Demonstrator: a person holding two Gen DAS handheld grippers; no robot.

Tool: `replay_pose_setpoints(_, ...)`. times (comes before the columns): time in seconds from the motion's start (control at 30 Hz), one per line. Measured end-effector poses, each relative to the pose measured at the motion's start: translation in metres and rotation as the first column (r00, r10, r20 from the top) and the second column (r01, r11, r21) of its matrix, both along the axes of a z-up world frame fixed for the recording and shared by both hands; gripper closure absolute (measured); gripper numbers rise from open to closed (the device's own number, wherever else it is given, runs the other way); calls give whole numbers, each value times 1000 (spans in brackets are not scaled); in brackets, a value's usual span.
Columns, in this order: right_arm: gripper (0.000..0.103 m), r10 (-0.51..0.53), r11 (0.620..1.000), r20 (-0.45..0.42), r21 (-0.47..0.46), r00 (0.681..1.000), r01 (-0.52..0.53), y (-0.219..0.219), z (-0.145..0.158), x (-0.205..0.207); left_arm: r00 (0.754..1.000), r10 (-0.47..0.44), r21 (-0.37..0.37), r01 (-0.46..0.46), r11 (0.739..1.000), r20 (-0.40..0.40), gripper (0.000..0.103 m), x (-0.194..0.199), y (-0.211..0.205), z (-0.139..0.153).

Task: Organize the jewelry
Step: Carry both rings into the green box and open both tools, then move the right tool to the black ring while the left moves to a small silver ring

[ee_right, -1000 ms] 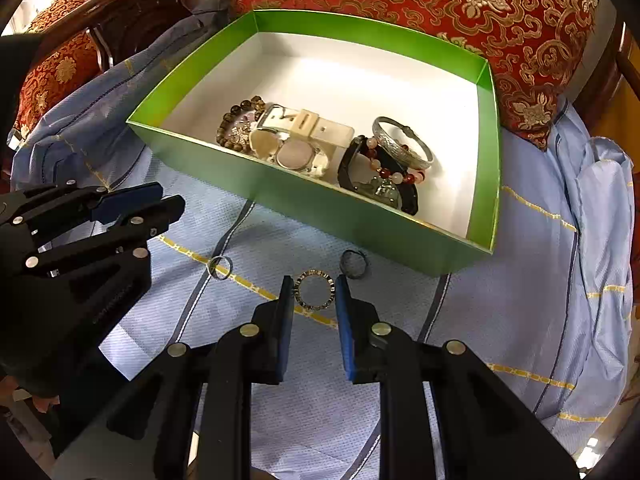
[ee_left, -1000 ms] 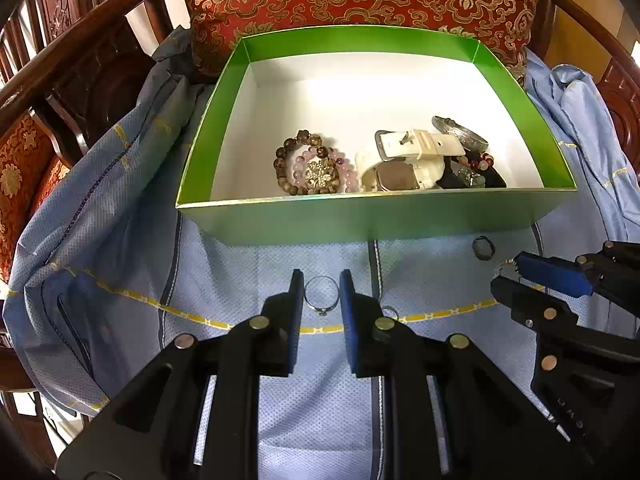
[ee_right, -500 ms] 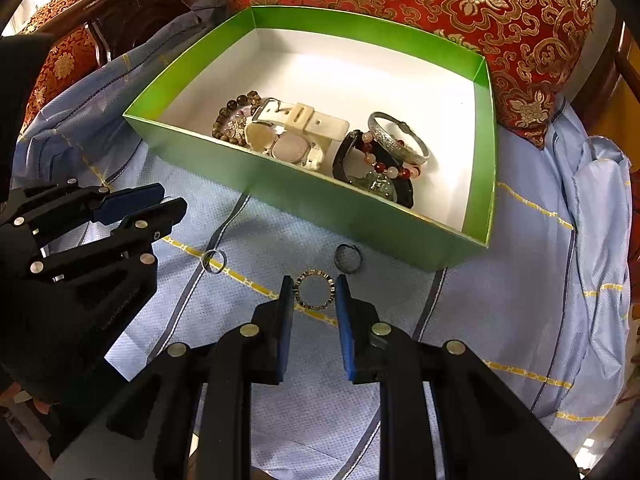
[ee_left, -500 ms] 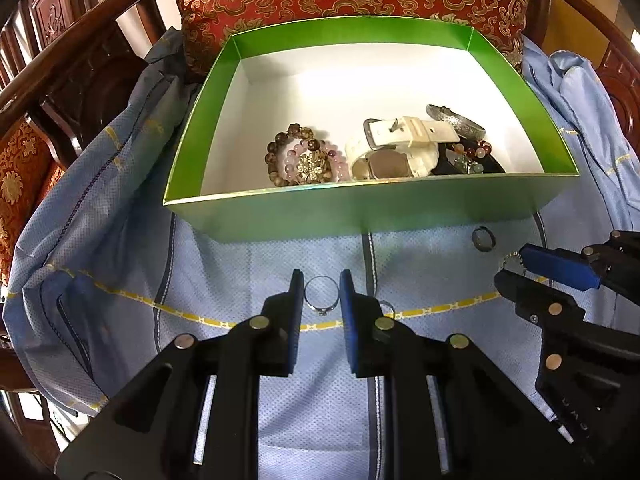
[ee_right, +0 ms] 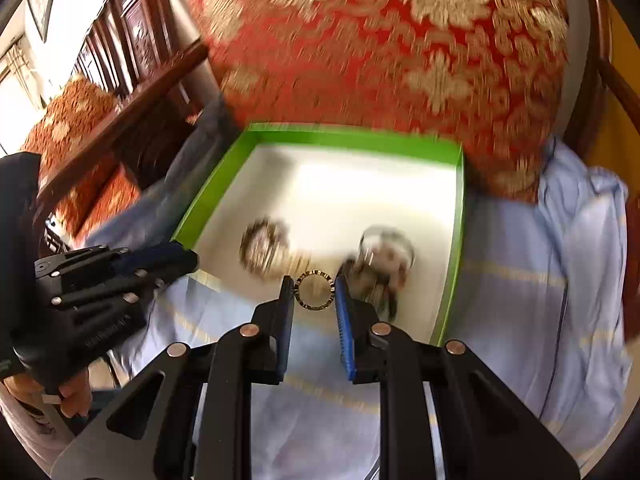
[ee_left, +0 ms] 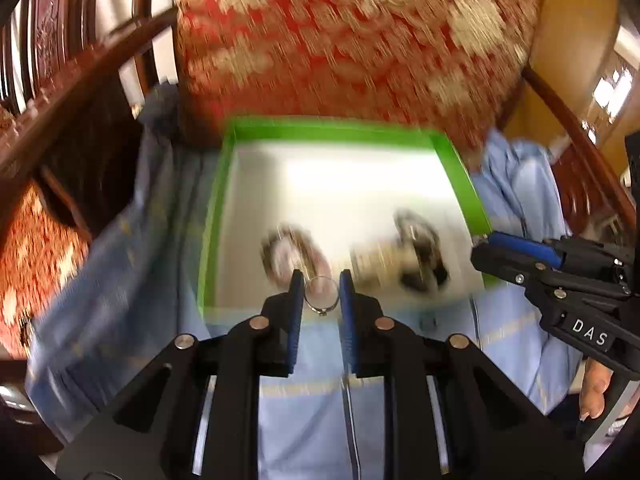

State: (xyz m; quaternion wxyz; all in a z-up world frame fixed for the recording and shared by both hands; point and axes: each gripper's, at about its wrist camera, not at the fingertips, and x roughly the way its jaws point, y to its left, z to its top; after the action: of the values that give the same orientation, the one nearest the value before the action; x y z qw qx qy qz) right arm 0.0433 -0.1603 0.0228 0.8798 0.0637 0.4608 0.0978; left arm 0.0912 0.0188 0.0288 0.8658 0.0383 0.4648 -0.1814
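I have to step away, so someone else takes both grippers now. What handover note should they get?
Left gripper: shut on a thin silver ring, at the near edge of the green cardboard box.
Right gripper: shut on a notched gold-and-dark ring, also over the box's near edge.
Done: blurred bracelets and watches already lie in the box.
Left: drop both rings into the box. Other loose pieces cannot be seen through the blur.

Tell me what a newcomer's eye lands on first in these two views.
The green box with a white floor sits mid-frame on blue cloth, blurred jewelry heaped at its near side. Behind it looms a red and gold cushion. Up close, the left gripper pinches a thin silver ring and the right gripper a notched gold ring.
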Motion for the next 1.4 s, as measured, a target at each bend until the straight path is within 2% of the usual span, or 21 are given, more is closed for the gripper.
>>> replay_pose_setpoints(0.13, 82, -67, 998, -29, 13, 997, 67, -18, -18, 47, 998, 36, 2, -36, 999, -44, 85, 45, -6, -19)
replay_pose_setpoints(0.27, 82, -115, 993, -121, -7, 986, 115, -29, -52, 69, 992, 46, 34, -43, 999, -115, 85, 65, -11, -51)
replay_pose_setpoints(0.3, 77, -129, 992, -130, -12, 983, 128, -31, -55, 70, 992, 56, 37, -52, 998, -109, 83, 66, -10, -53)
replay_pose_setpoints(0.33, 65, -137, 991, -131, -11, 982, 137, -33, -54, 70, 992, 70, 28, -68, 997, -101, 73, 66, -7, -53)
replay_pose_setpoints(0.37, 59, -145, 989, -124, 1, 982, 146, -36, -50, 67, 992, 76, 17, -75, 997, -101, 64, 65, -5, -52)
replay_pose_setpoints(0.4, 54, -148, 988, -110, 14, 983, 151, -37, -45, 63, 992, 81, -5, -82, 997, -99, 63, 61, -1, -49)
replay_pose_setpoints(0.5, 53, -120, 992, -58, 32, 991, 122, -37, -20, 38, 996, 59, -21, -61, 998, -59, 58, 40, 4, -34)
replay_pose_setpoints(0.6, 52, -64, 998, -51, 8, 997, 65, -31, -11, 13, 1000, -8, 27, 9, 1000, -24, 43, 3, 1, -23)
replay_pose_setpoints(0.67, 52, -13, 1000, -88, -5, 996, 12, -23, -15, -7, 996, -66, 28, 68, 997, -59, 43, -18, -3, -26)
replay_pose_setpoints(0.7, 52, -1, 1000, -108, -12, 994, 0, -20, -19, -12, 989, -98, 10, 100, 995, -109, 49, -26, -4, -33)
replay_pose_setpoints(0.73, 52, 5, 1000, -144, -19, 990, -8, -18, -29, -17, 977, -125, -16, 124, 992, -171, 66, -30, -5, -42)
replay_pose_setpoints(0.77, 52, 1, 1000, -179, -23, 984, -5, -17, -40, -19, 960, -139, -33, 135, 990, -244, 73, -34, -7, -54)
replay_pose_setpoints(0.87, 53, -23, 999, -264, -48, 964, 10, -16, -69, -14, 945, -130, -5, 135, 991, -300, 73, -38, -16, -73)
replay_pose_setpoints(1.0, 53, -70, 996, -306, -81, 949, 47, -20, -92, -3, 922, -168, -51, 161, 986, -349, 73, -41, -26, -80)
replay_pose_setpoints(1.27, 53, -101, 994, -322, -76, 941, 80, -24, -98, 6, 921, -113, 75, 151, 986, -372, 68, -37, -40, -110)
replay_pose_setpoints(1.4, 53, -104, 994, -324, -78, 940, 82, -23, -101, 9, 924, -81, 94, 125, 988, -373, 69, -32, -41, -115)
